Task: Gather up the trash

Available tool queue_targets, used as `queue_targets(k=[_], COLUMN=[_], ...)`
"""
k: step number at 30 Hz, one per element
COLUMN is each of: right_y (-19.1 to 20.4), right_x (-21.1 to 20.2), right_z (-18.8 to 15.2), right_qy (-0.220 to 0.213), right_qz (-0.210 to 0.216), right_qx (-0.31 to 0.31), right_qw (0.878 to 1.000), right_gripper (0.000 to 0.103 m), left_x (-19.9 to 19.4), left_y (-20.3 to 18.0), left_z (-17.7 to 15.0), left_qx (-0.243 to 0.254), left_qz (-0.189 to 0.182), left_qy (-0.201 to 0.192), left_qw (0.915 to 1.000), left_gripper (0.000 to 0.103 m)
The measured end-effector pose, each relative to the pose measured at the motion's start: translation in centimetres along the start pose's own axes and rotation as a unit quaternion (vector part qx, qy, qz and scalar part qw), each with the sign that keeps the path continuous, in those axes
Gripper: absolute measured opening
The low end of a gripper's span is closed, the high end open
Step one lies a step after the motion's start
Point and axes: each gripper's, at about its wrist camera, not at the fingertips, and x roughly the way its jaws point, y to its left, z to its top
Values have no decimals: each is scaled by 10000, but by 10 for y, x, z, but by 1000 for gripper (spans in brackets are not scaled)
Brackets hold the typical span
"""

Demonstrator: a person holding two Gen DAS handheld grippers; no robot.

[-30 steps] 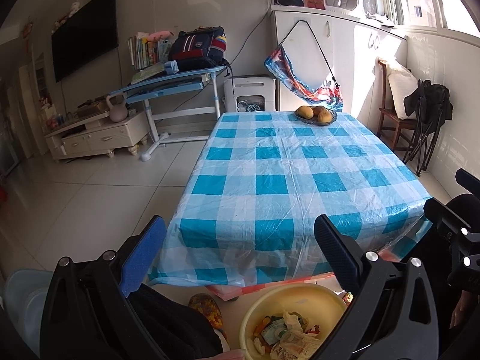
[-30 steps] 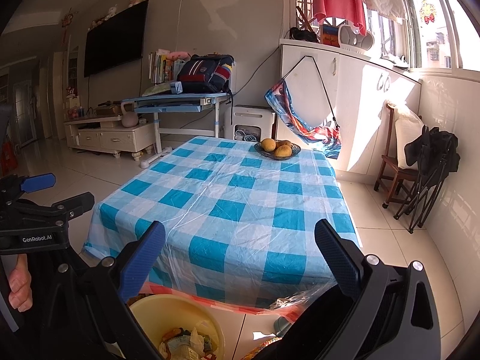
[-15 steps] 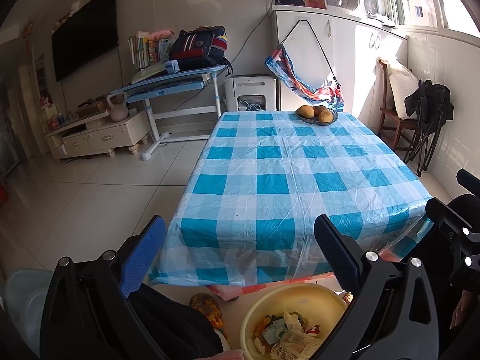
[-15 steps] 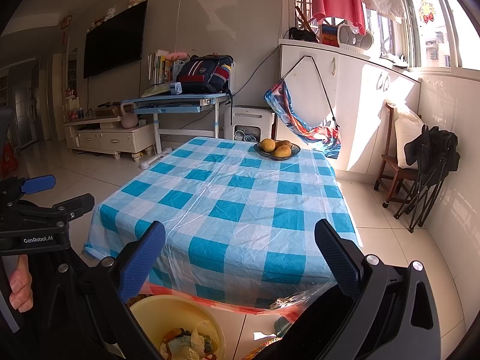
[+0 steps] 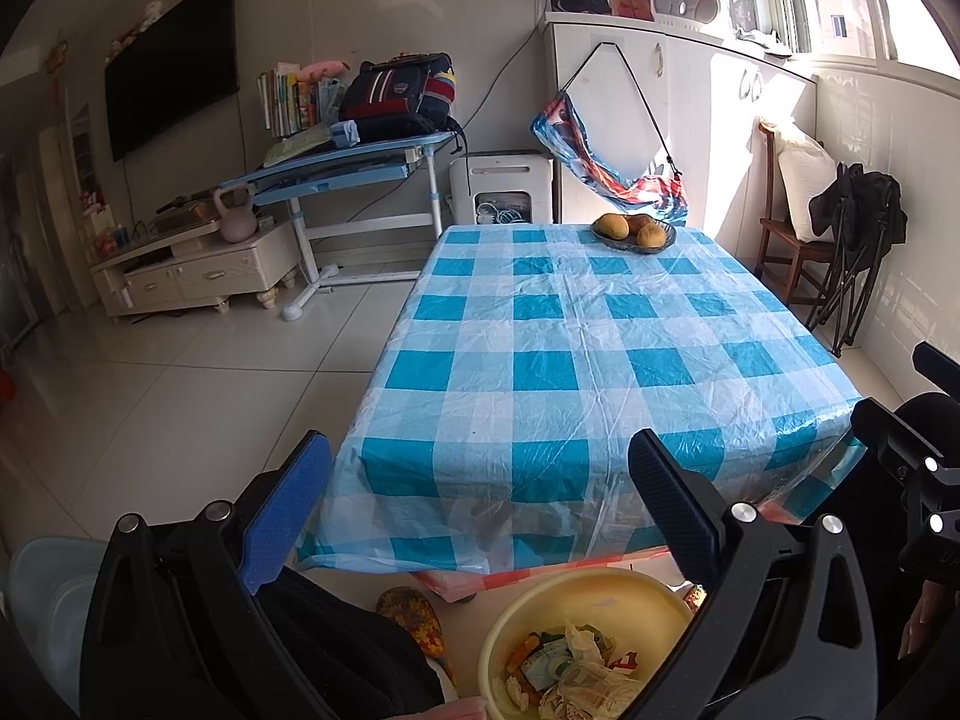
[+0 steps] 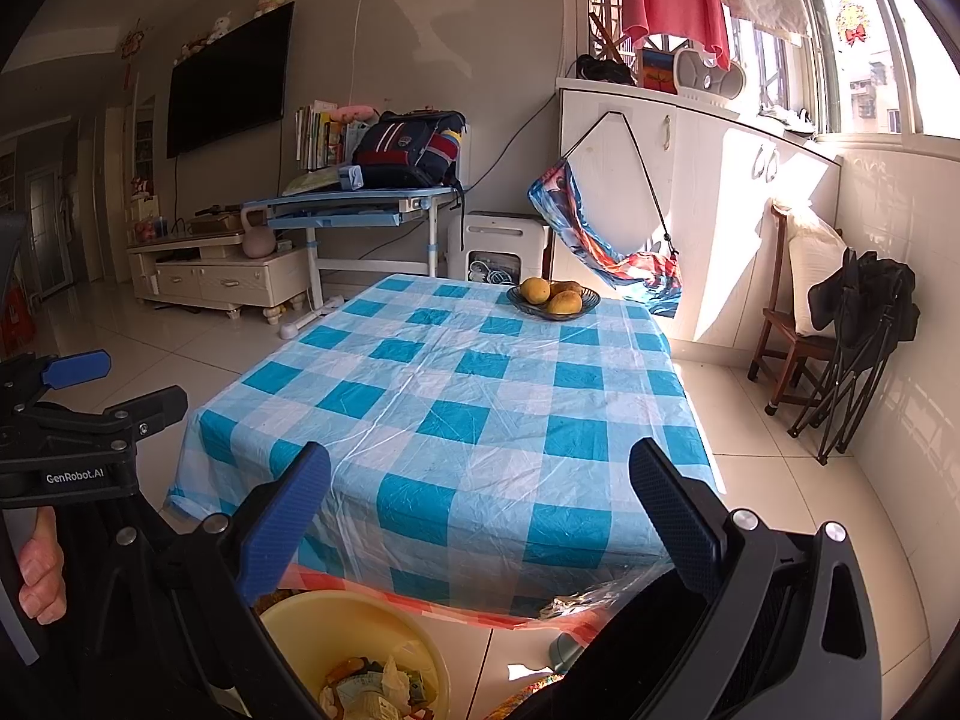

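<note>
A yellow basin [image 5: 591,591] holding crumpled wrappers and paper trash [image 5: 570,669] sits low in front of the table; it also shows in the right wrist view [image 6: 336,618]. My left gripper [image 5: 480,480] is open and empty, held above the basin at the table's near edge. My right gripper [image 6: 480,492] is open and empty too, beside it. The left gripper also shows at the left of the right wrist view [image 6: 102,390]. No trash shows on the blue checked tablecloth [image 5: 570,348].
A dish of fruit [image 5: 633,231] stands at the table's far end. A wooden chair with a folded black chair [image 5: 852,252] is on the right by the wall. A desk with a backpack [image 5: 396,96] and a TV cabinet [image 5: 198,270] stand at the back left.
</note>
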Motion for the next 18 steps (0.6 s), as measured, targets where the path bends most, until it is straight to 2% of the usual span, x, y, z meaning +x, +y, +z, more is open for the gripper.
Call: queue_targets(k=[18], right_y=[0], right_x=[0], right_z=[0], right_qy=[0], right_qz=[0], right_qx=[0], right_qw=[10000], right_gripper=[95], left_x=[-3], left_y=[-8], left_z=[2], left_qx=[-12], left_qz=[35], left_qy=[-30], left_qw=[10000], left_gripper=[96])
